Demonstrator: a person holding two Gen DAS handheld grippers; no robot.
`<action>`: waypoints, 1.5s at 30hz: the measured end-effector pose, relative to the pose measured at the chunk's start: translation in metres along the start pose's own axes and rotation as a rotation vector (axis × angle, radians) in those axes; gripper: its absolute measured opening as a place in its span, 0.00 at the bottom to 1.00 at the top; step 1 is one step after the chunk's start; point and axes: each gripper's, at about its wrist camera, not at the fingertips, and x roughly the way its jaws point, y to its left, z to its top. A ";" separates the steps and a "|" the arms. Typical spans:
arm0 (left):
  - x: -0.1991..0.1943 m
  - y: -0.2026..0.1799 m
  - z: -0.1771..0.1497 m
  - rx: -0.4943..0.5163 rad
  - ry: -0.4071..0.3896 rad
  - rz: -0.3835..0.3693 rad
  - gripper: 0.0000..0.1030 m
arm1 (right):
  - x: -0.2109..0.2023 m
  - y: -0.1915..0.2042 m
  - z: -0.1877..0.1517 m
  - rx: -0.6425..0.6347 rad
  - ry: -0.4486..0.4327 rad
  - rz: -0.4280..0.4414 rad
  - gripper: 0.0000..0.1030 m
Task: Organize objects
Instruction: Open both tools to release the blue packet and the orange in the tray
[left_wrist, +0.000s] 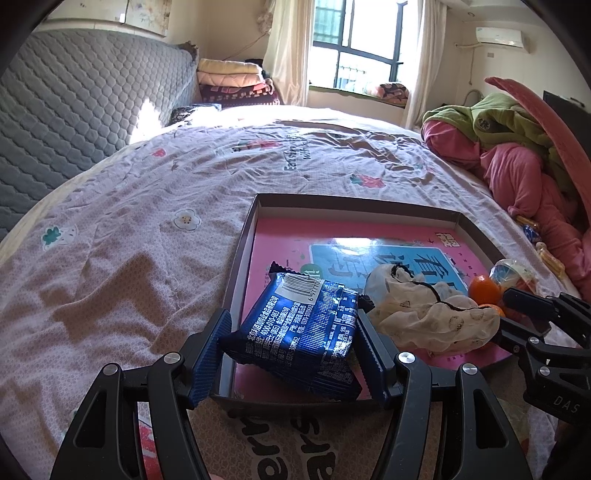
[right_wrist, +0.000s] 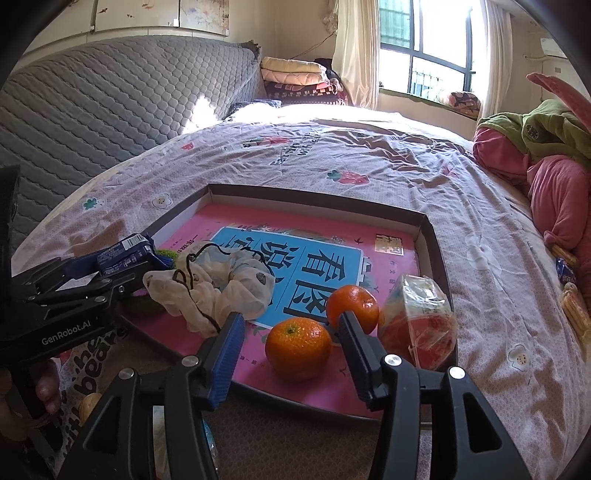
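So: 2 oranges (right_wrist: 297, 347), 1 snack pkt (left_wrist: 306, 328), 1 tray (right_wrist: 432, 236).

Bed with tray and clutter

The bed (right_wrist: 369, 155), under a pale pink flowered sheet (left_wrist: 147, 206), carried a shallow cardboard tray (right_wrist: 436, 236) near its front edge. At the right edge lay a heap of pink and green clothes (left_wrist: 517, 155), with small wrapped snacks (right_wrist: 574, 310) just beside it. Folded blankets (left_wrist: 229, 79) were stacked at the far end.

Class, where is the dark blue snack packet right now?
In the left wrist view the dark blue snack packet sits between the left hand-held gripper pads, over the shallow box's near-left corner, beside the crumpled cloth.
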 end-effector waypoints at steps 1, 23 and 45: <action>0.001 -0.001 0.000 0.005 -0.001 0.004 0.66 | -0.001 -0.001 0.000 0.002 -0.003 0.000 0.51; 0.005 0.003 0.005 -0.037 0.022 -0.056 0.71 | -0.005 -0.003 0.000 0.012 -0.016 -0.009 0.55; -0.024 -0.003 0.011 -0.035 -0.012 -0.044 0.72 | -0.014 -0.001 0.005 0.008 -0.051 -0.013 0.61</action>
